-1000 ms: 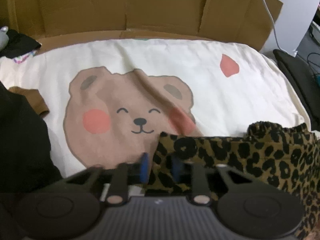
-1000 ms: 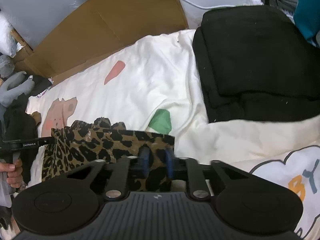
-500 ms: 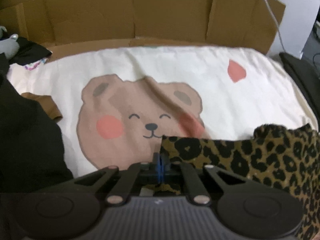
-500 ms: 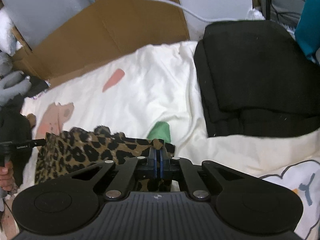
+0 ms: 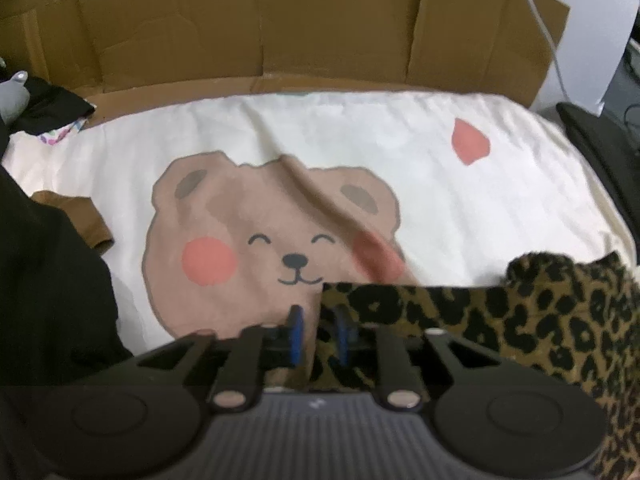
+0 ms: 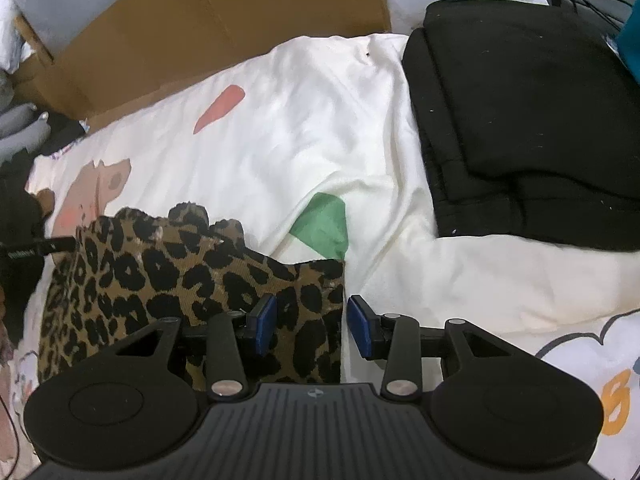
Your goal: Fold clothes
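Brown-and-black leopard-print fabric garment [image 6: 168, 276] lies doubled and rumpled on the cream bear-print bedsheet [image 5: 320, 144]; left gripper [image 5: 318, 334] and right gripper [image 6: 312, 320] jaws parted, straddling its corners; squaring remains.

Your garment [image 6: 160, 280] lies on the bedsheet [image 6: 320, 140], stretched between your two grippers. Your left gripper [image 5: 319, 334] sits at its left corner, your right gripper [image 6: 312, 326] at its right edge, fingers [image 6: 264, 322] apart on either side of the cloth. Behind the bedsheet stands cardboard [image 5: 320, 28]. To your right, a folded pile [image 6: 532, 120] rests on the bedsheet.
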